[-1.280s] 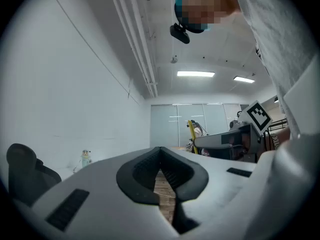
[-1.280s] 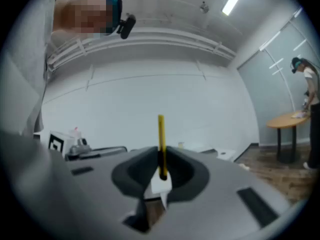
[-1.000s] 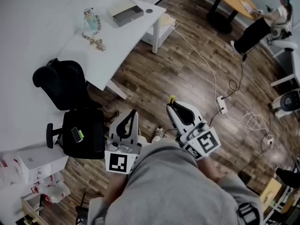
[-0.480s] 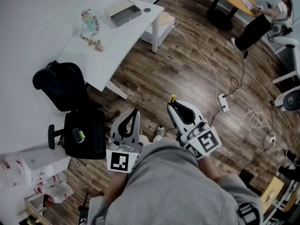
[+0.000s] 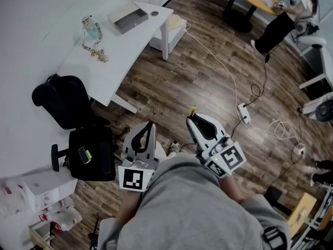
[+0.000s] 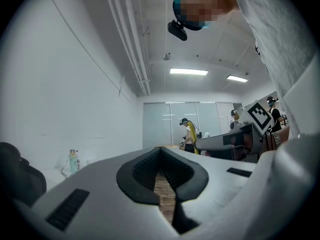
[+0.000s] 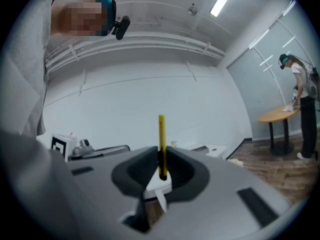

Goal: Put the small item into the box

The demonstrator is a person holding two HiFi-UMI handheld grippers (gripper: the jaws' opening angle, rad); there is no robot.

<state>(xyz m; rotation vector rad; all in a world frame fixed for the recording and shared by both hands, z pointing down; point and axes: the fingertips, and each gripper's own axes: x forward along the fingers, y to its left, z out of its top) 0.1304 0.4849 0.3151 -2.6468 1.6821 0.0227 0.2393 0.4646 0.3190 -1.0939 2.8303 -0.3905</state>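
A: Right gripper (image 7: 161, 170) first. The jaws are clamped tight on a thin yellow strip (image 7: 161, 136), which stands straight up out of the pads. That looks like our small item.

B: And the left gripper (image 6: 161, 153)?

A: Closed tip to tip with nothing in it. Only wooden floor shows through the slot behind the pads. In the head view both grippers are held close against the grey sweatshirt (image 5: 192, 207), the left at 9 o'clock of the right.

B: Where's the box?

A: Well apart from them. The grey box (image 5: 128, 19) lies open on the far end of the white desk (image 5: 119, 51), at about 11 o'clock from the grippers. A pale-blue bottle (image 5: 90, 29) stands at its 8 o'clock on the same desk, and a black office chair (image 5: 60, 98) sits at the desk's near edge, 9 o'clock of the left gripper.

B: So which step is this?

A: I'd call it the carry. The item is picked and gripped, and nothing is in the box yet.

B: And the next move?

A: My read is that the person has to close the gap to the desk, passing the chair. Then the right gripper goes over the box's open top and lowers the strip inside the walls. Only then should the jaws part. The strip is slim, so I'd keep the squeeze firm until then.
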